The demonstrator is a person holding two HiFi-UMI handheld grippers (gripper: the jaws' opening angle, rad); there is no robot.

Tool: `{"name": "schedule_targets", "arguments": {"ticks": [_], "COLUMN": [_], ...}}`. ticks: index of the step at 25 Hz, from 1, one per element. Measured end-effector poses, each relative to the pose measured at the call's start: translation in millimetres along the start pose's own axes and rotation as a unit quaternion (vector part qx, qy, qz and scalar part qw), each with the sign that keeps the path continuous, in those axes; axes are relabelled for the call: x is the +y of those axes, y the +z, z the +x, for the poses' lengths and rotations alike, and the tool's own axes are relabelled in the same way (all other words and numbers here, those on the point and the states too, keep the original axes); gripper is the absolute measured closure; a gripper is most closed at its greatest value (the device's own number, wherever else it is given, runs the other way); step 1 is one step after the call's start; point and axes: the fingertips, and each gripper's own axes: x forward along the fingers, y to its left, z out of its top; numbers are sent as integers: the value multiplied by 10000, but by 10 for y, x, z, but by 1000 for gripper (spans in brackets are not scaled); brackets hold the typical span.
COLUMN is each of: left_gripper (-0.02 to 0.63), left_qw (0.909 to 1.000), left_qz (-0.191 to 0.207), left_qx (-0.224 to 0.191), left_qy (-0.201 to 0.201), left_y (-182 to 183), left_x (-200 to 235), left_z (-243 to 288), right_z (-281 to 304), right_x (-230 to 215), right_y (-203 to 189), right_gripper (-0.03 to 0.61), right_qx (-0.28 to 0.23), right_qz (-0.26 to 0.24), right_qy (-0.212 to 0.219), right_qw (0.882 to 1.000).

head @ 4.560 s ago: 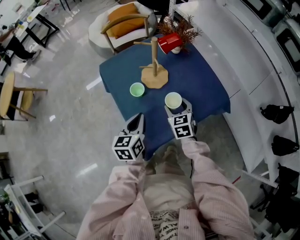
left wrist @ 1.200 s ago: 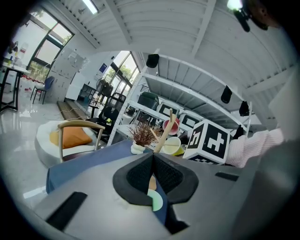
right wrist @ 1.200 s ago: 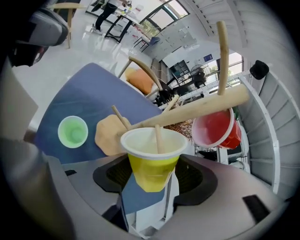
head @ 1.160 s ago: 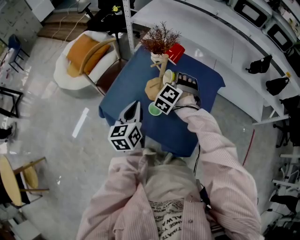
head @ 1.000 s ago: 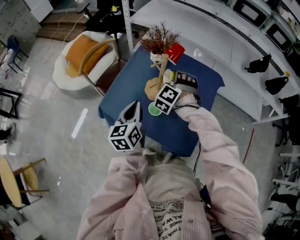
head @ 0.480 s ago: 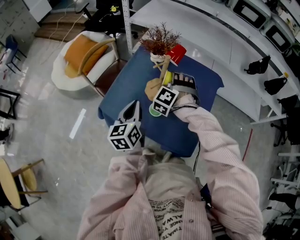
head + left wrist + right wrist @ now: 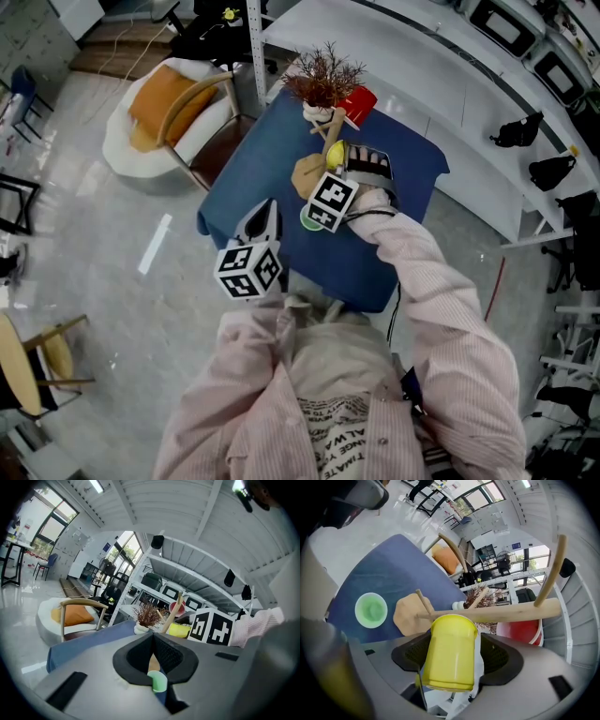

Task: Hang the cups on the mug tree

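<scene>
As right claw [image 7: 457,655] loosens round yellow cup [image 7: 449,641], left claw [image 7: 153,645] clenched, one red cup [image 7: 519,633], one green cup [image 7: 371,610]

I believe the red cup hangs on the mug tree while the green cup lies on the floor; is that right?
Not quite: the green cup stands on the blue table, as the right gripper view shows. The red cup does hang on the mug tree.

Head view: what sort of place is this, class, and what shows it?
Probably a lab or workshop with a lounge corner: long white shelves holding black equipment, a shiny grey floor, an armchair beside a blue-covered table.
</scene>
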Motion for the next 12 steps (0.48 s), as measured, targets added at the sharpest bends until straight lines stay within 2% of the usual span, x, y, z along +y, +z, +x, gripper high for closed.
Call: {"name": "schedule_targets", "arguments": {"ticks": [12], "left_gripper": [615], "left_qw": [10000], "left_qz": [22], "left_qx": [37], "left_qy": [-61], "left_y": [-61], "left_x": [-52], "left_z": [-37], "right_z": [-135], "right_x": [-9], "right_y": [41], "right_gripper": [273], "right_qx": [-263], "right_qz": [239], "right_qy": [-96], "right_qw": [9993]}}
